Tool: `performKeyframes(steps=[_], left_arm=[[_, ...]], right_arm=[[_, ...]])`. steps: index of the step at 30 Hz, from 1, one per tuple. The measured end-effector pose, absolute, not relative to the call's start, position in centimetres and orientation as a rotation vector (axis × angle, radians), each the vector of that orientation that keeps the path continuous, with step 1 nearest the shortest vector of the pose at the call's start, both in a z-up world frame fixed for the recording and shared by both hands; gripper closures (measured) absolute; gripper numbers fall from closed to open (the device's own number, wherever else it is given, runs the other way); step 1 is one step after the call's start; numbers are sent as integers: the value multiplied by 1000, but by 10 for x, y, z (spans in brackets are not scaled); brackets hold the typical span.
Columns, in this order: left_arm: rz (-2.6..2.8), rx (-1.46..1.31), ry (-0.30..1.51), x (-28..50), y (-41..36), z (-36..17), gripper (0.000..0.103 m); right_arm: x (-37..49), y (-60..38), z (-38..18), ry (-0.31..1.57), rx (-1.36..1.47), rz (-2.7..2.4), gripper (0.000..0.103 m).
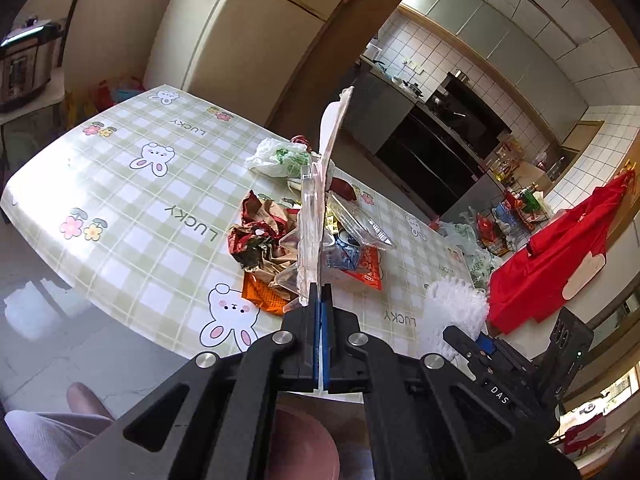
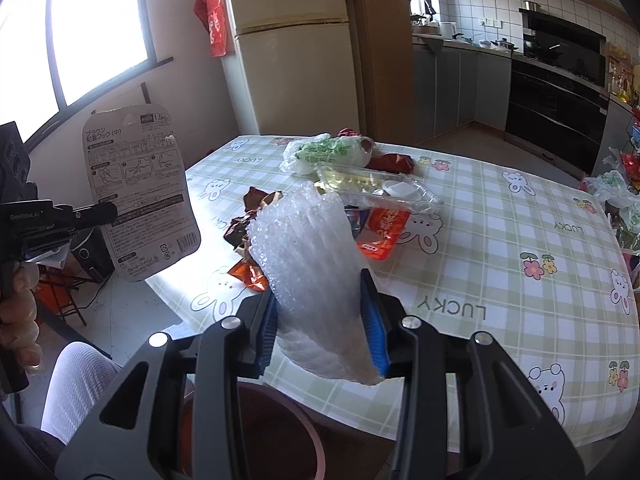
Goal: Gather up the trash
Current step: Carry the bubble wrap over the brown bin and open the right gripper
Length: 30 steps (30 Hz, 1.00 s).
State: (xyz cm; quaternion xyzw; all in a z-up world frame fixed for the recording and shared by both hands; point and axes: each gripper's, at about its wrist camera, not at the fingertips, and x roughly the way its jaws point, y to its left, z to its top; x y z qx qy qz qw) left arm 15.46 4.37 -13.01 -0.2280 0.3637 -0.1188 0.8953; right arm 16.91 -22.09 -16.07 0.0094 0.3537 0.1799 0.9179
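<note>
Already lifted off the counter (image 2: 500, 240): card-backed blister pack (image 2: 140, 196) was pinched by left tongs (image 1: 319, 296), bubble wrap (image 2: 316, 276) by right tongs (image 2: 322, 312), prob. for binning; other wrappers (image 1: 260, 240) were left piled.

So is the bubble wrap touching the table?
Apart. In the right wrist view, the right gripper holds the bubble wrap up, with its bottom edge hanging past the table edge, above something round and brown.

The brown bin (image 2: 276, 432) below both claws is mostly hidden, perhaps a round bucket.
</note>
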Motion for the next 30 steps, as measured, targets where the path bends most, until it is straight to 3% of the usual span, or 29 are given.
performKeyframes(steps=[30], left_arm=[[-228, -437, 683, 31, 83, -129, 102]], right_arm=[[48, -158, -183, 764, -30, 485, 63]])
